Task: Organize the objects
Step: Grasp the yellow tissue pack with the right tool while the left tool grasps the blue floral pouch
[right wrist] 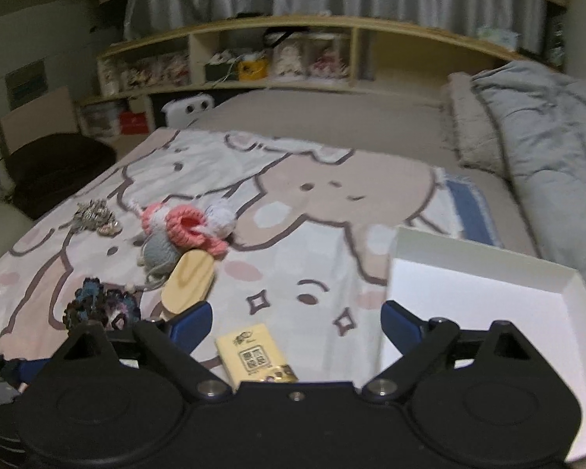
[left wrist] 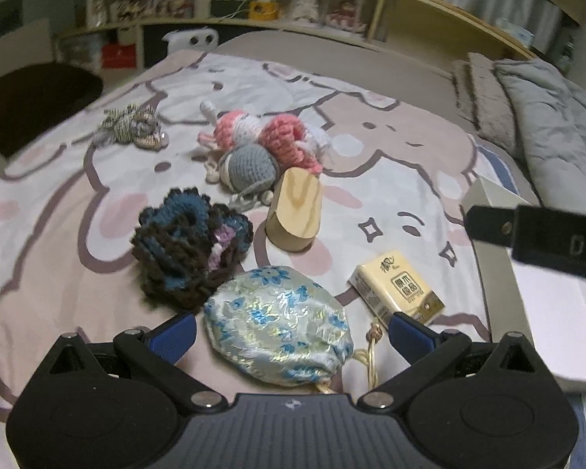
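While both tools hang over the cartoon-print blanket [left wrist: 371, 148], neither grasps anything. From the left wrist view, the left gripper [left wrist: 291, 326] stands released, its blue-padded fingers [left wrist: 175, 336] spread wide either side of a silver-blue brocade drawstring pouch [left wrist: 277, 324] at lower centre of the frame; the pads are clear of the fabric, and the pouch lies flat on the blanket with its gold cord [left wrist: 367, 355] trailing toward the lower right. Just above and left of the pouch sits a dark blue-and-brown crocheted piece [left wrist: 187, 242], touching the pouch's upper edge. A light wooden block [left wrist: 293, 215] stands tilted at centre frame, and beyond it lies a cluster of pink, white and grey crocheted dolls [left wrist: 261, 144]. A small striped knitted item [left wrist: 131, 127] lies apart at upper left. A yellow tissue packet [left wrist: 398, 289] rests right of the pouch, beside the near wall of a white open box [left wrist: 488, 234] at the right edge. From the right wrist view, the right gripper [right wrist: 297, 322] is likewise released, jaws wide; the tissue packet [right wrist: 254, 355] lies on the blanket at lower centre between and below its fingers, untouched so far as can be seen. The white box [right wrist: 488, 285] fills the lower right of that frame, and the wooden block [right wrist: 189, 285] stands just above the gripper's left finger. A grey quilt [right wrist: 547, 136] is bunched at upper right.
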Tool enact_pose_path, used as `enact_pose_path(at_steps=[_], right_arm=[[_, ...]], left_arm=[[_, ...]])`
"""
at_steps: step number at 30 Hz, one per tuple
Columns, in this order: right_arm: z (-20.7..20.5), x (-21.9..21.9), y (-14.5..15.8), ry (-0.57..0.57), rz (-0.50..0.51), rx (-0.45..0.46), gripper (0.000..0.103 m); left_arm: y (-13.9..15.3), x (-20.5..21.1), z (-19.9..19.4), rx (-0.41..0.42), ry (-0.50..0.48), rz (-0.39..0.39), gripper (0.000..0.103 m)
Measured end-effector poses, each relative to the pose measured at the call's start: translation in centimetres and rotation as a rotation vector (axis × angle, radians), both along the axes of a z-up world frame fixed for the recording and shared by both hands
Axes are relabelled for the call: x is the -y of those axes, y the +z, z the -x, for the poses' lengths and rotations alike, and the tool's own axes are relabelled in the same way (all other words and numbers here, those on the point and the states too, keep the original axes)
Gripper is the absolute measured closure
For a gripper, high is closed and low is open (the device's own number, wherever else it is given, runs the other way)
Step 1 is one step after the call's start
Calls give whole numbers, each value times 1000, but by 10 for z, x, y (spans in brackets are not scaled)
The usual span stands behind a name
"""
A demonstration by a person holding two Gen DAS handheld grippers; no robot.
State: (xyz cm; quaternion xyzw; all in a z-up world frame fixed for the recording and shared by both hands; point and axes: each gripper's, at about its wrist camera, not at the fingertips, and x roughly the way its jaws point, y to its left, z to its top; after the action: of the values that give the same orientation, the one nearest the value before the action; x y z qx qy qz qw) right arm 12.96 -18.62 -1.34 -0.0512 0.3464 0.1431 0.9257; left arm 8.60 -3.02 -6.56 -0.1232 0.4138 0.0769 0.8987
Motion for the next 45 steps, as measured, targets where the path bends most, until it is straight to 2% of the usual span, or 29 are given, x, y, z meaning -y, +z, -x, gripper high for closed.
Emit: enact_pose_path(at_steps=[5, 10, 12, 15, 19, 24, 30, 35, 39, 45], right_arm=[[-21, -3, -20, 35, -25, -61, 13], [-39, 4, -31, 32, -78, -125, 12], [-47, 6, -36, 21, -108, -167, 8], [-52, 5, -42, 12, -110, -179, 7], [-55, 2, -49, 64, -124, -186, 8], [-53, -10, -61, 143, -78, -196, 21], [-50, -24, -82, 220, 0, -225, 28], [-48, -29, -96, 235, 55, -267, 36], [-48, -26, -96, 230, 47, -287, 42], [-46, -21, -91, 195, 13, -297, 46]], left_arm=[[-17, 5, -16, -26, 43, 3, 0], [-36, 8, -26, -72, 77, -68, 0], [-44, 5, -29, -111, 95, -89, 0], [-45, 1, -27, -125, 92, -95, 0], [-45, -2, -18, -158, 106, -118, 0], [-42, -10, -3, -191, 121, -111, 0], [-39, -19, 4, -188, 118, -54, 2], [-39, -17, -2, -166, 84, -45, 6], [-38, -13, -9, -148, 57, -50, 11], [-36, -11, -13, -132, 35, -18, 13]])
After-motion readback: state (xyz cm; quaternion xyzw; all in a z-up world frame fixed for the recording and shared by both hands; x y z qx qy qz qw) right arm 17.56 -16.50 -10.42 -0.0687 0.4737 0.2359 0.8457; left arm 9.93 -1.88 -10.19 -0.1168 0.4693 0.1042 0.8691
